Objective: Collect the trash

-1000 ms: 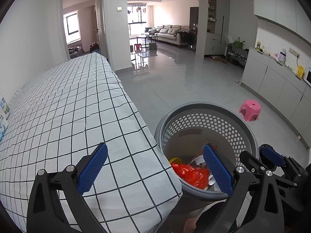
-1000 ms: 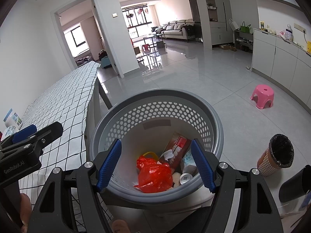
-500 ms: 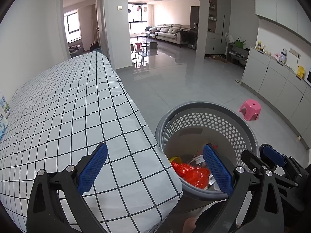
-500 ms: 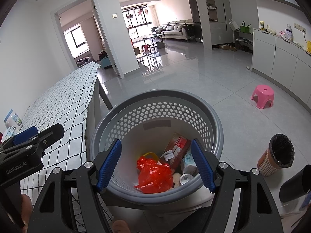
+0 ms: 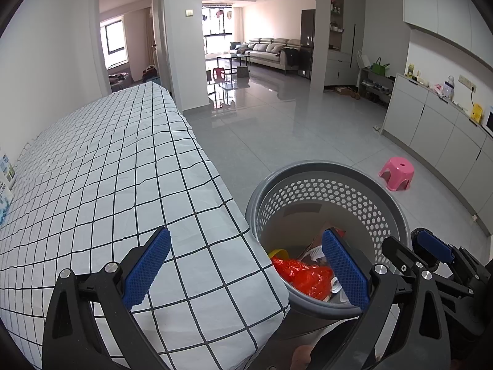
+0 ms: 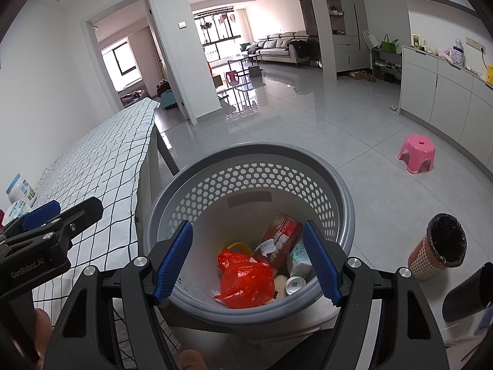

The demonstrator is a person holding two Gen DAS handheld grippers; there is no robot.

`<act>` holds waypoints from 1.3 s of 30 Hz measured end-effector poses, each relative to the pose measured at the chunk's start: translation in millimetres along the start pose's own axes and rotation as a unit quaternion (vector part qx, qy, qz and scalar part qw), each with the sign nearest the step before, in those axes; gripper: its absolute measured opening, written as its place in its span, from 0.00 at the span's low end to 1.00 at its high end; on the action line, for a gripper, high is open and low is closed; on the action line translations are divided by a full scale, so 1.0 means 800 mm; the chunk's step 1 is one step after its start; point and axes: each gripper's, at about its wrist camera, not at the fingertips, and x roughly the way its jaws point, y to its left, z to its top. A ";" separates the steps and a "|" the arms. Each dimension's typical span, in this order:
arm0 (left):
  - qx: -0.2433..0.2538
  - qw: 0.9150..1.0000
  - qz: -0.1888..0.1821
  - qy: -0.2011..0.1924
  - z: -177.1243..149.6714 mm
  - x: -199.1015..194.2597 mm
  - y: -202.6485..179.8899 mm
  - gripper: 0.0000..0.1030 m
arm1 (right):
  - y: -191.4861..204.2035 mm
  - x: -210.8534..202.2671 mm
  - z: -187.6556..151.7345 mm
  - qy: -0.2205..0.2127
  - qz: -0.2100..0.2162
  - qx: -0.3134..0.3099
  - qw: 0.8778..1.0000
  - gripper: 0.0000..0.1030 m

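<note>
Nothing moved since before | both claws [image 5: 246, 265] [image 6: 246, 262] apart, empty | basket [image 6: 197, 185] touches table [image 5: 92, 169] – stool [image 6: 416, 152] well apart

The left hand-held gripper [image 5: 245, 273] is a black plastic frame with two arms, each carrying a long blue pad with a fine dotted texture. One silver round-headed screw sits at the root of each finger, and another farther out on each arm at about 8 and 4 o'clock in its own view. Triangular cut-outs lighten the arms. The right hand-held gripper [image 6: 246, 265] has the same build: black frame, blue textured pads, silver screws in pairs. Seen from the side at 9 o'clock in the right wrist view, the left one's black body bears pale lettering reading "GenRobot.AI", with a blue pad at its tip.
</note>
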 end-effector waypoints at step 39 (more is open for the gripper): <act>-0.003 1.000 -0.001 0.006 -0.003 0.002 0.002 0.94 | 0.001 0.000 0.000 0.001 0.001 0.001 1.000 0.69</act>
